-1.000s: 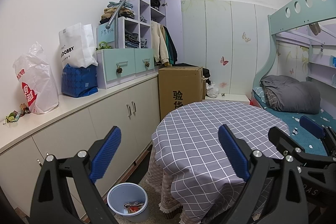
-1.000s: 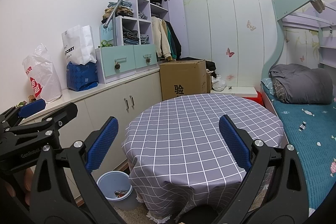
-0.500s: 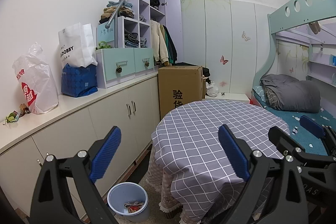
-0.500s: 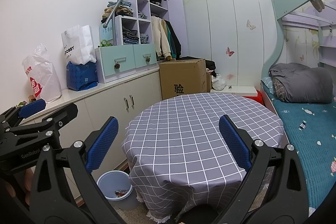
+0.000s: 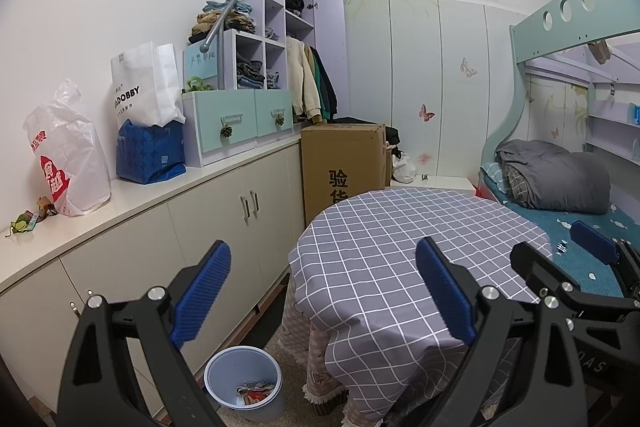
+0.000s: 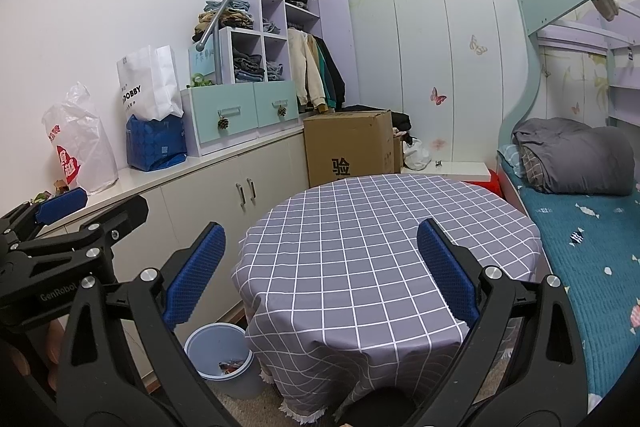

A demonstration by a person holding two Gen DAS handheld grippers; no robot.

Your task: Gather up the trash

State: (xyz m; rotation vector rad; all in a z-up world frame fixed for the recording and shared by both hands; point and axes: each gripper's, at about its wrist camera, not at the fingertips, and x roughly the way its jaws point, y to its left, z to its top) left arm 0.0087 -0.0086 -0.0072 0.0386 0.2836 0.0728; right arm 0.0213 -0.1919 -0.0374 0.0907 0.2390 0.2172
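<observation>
A light blue waste bin (image 5: 244,383) (image 6: 220,359) stands on the floor between the cabinets and the round table, with some wrappers in its bottom. Small bits of trash (image 5: 28,217) lie on the counter at far left beside a white plastic bag (image 5: 68,155). My left gripper (image 5: 322,291) is open, held above the table's near left edge with nothing between its fingers. My right gripper (image 6: 320,271) is open too, over the table's front, and holds nothing. Each view shows the other gripper at its edge.
A round table with a grey checked cloth (image 6: 384,251) fills the middle. White cabinets and a counter (image 5: 168,203) run along the left, carrying bags and drawers. A cardboard box (image 5: 344,163) stands behind the table. A bunk bed (image 6: 580,227) is on the right.
</observation>
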